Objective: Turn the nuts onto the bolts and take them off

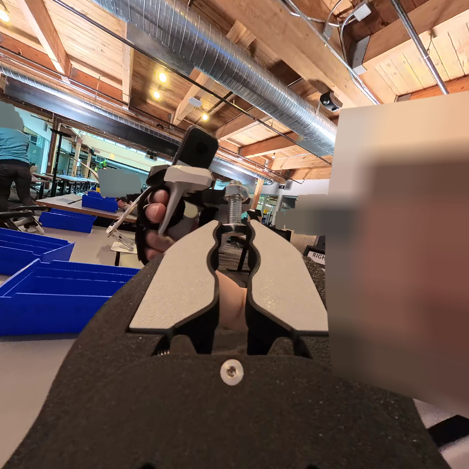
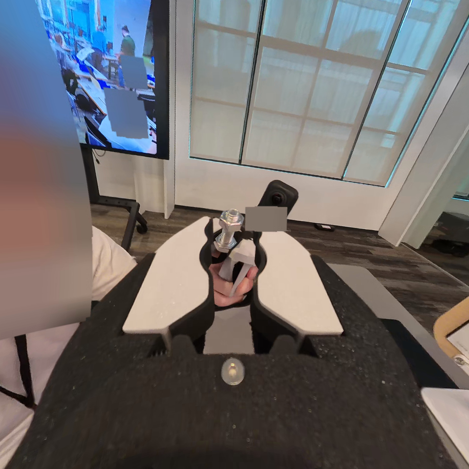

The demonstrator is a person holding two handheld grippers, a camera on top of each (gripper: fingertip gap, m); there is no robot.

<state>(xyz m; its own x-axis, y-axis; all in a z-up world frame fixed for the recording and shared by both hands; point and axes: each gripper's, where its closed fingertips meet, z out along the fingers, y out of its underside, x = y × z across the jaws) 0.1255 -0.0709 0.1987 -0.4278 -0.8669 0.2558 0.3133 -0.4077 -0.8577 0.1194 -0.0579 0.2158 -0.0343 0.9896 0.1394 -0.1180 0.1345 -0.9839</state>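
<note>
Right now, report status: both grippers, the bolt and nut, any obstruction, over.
Left gripper shut on bolt head. Nut near thread tip, at right gripper; grip unclear. Nothing blocking.

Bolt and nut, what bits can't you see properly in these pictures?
- Right wrist view: a grey patch covers one fingertip of the right gripper, so its grip on the nut is unclear.
- Left wrist view: the left gripper hides most of the head of the bolt.
- Left wrist view: blur covers the right side.
</note>
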